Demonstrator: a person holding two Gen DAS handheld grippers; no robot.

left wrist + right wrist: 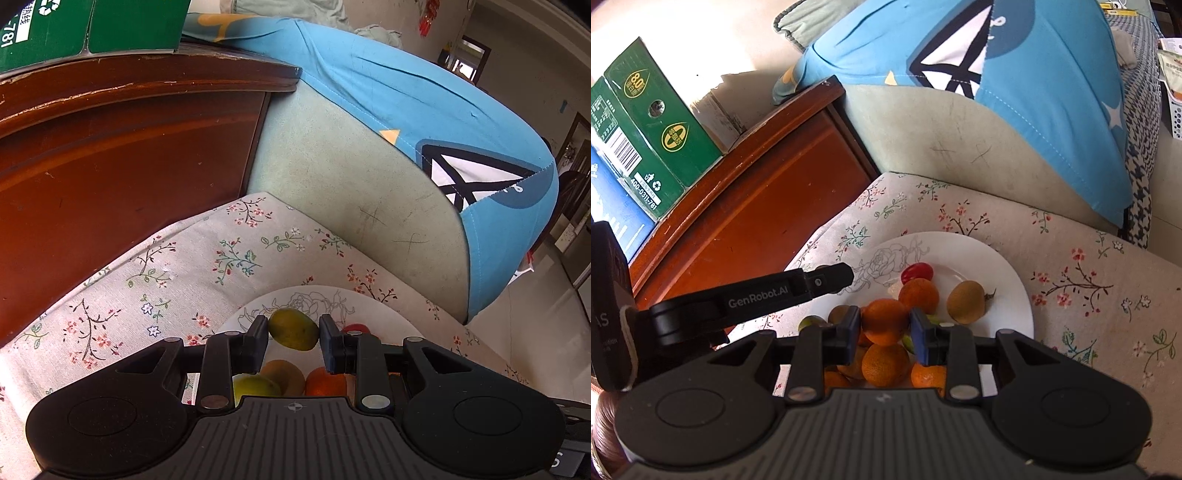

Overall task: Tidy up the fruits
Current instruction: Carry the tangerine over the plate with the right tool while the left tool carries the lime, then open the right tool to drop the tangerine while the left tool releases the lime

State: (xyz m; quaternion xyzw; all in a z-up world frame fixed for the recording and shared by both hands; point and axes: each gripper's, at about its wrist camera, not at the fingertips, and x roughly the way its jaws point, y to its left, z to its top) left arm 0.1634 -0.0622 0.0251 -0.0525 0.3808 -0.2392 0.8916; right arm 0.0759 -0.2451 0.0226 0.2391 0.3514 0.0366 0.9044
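Note:
A white plate (979,254) with a rose drawing sits on the floral cloth and holds several fruits. In the left wrist view my left gripper (293,334) is shut on a green-yellow citrus (293,329) above the plate (373,310), with a brown fruit (284,374), an orange (325,382) and a green fruit (255,387) beneath. In the right wrist view my right gripper (885,325) is shut on an orange (884,319) over a pile of oranges (884,363). A red fruit (916,271), another orange (919,293) and a brown fruit (967,301) lie on the plate. The left gripper's finger (827,278) reaches over the plate's left rim.
A reddish wooden cabinet (757,221) stands left, with green cartons (657,129) on top. A pale sofa back (942,140) with a blue cushion (1052,92) rises behind the floral cloth (1089,295).

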